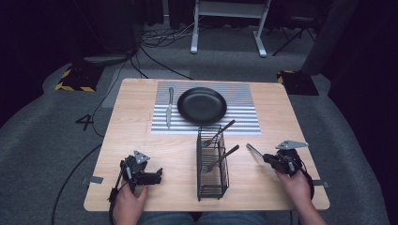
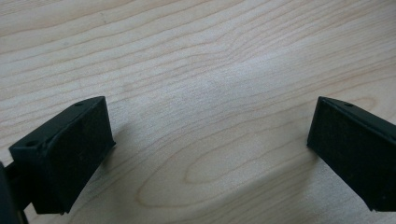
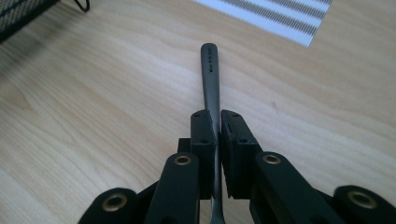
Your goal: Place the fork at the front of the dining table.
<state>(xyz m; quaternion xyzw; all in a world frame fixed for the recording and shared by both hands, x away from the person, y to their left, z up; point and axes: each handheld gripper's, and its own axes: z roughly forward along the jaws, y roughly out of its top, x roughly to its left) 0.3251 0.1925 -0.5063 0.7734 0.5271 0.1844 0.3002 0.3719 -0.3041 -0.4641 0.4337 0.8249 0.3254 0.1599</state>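
My right gripper [image 3: 217, 140] is clamped on a slim grey metal utensil handle [image 3: 210, 74]. It juts out past the jaws with its rounded tip free above the pale wooden table [image 1: 141, 140], near the right edge; its working end is hidden, so I cannot tell which utensil it is. My left gripper [image 2: 205, 154] sits low over bare wood at near left, jaws spread wide, nothing between them. The black wire cutlery caddy [image 1: 212, 164] stands mid-table with two utensils leaning out. Beyond it, a striped placemat [image 1: 244, 115] carries a black round plate [image 1: 202, 105] and, on its left, a metal knife [image 1: 169, 108].
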